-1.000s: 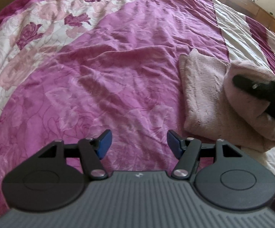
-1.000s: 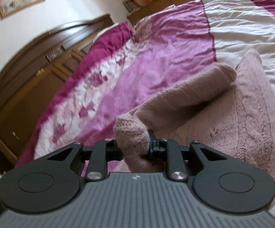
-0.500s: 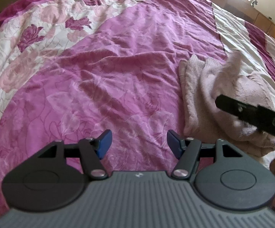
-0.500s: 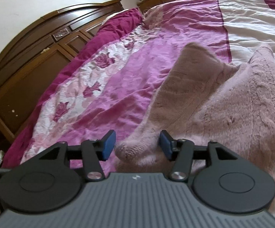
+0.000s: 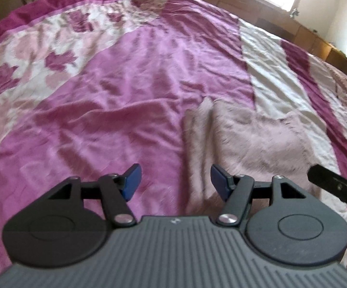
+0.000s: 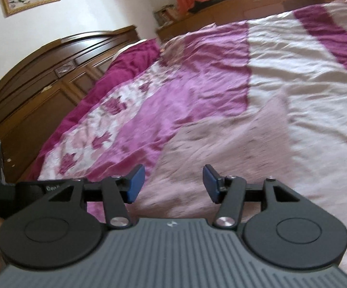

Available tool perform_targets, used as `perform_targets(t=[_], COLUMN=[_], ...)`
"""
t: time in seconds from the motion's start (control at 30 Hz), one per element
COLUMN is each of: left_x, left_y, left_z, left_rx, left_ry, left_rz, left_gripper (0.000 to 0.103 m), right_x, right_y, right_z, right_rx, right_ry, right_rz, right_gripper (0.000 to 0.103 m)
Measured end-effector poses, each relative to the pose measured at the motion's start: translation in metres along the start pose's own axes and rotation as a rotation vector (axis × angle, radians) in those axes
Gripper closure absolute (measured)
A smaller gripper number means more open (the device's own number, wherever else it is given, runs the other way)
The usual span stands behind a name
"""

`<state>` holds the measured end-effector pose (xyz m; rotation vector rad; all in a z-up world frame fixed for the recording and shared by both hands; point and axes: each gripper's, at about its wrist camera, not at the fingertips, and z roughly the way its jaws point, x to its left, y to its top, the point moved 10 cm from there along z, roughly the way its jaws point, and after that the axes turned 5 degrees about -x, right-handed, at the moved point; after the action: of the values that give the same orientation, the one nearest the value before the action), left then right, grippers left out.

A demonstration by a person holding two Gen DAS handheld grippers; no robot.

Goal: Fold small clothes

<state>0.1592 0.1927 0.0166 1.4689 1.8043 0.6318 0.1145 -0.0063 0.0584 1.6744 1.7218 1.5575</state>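
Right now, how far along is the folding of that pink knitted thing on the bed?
The pink knit garment lies spread on the bedspread, so at most a first fold looks done; blur hides the layers. Nothing is in hand: the left gripper and right gripper are both open and empty. Further folds seem to remain.

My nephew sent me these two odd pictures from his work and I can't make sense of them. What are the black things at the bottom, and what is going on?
A person holds one two-finger gripper in each hand, each carrying a camera looking forward along its fingers. One picture comes from the left gripper, the other from the right gripper. Both grippers are open and hold nothing. Ahead lies a fuzzy pale-pink knitted garment on a wrinkled magenta and cream floral bedspread. The dark wooden headboard stands behind the bed.
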Motion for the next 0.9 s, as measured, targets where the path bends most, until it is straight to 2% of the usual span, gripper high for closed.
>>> perform_targets(t=[0.27, 0.47, 0.63, 0.77, 0.9], left_x=[-0.041, -0.065, -0.076, -0.071, -0.064], left_y=[0.016, 0.013, 0.007, 0.003, 0.002], left_z=[0.037, 0.065, 0.077, 0.087, 0.092], left_rx=[-0.044, -0.067, -0.052, -0.044, -0.035], left_ry=[-0.109, -0.155, -0.213, -0.187, -0.181], left_rz=[0.082, 0.179, 0.192, 0.186, 0.137], left_gripper=[0.039, 0.041, 0.048, 0.048, 0.045], right_x=[-0.049, -0.071, -0.082, -0.085, -0.085], right_y=[0.011, 0.005, -0.001, -0.006, -0.01], right_z=[-0.017, -0.017, -0.014, -0.01, -0.006], right_rx=[-0.065, -0.058, -0.046, -0.038, -0.027], right_ry=[-0.123, -0.162, -0.179, -0.18, -0.177], right_rz=[0.028, 0.05, 0.073, 0.079, 0.081], right_gripper=[0.038, 0.038, 0.038, 0.038, 0.038])
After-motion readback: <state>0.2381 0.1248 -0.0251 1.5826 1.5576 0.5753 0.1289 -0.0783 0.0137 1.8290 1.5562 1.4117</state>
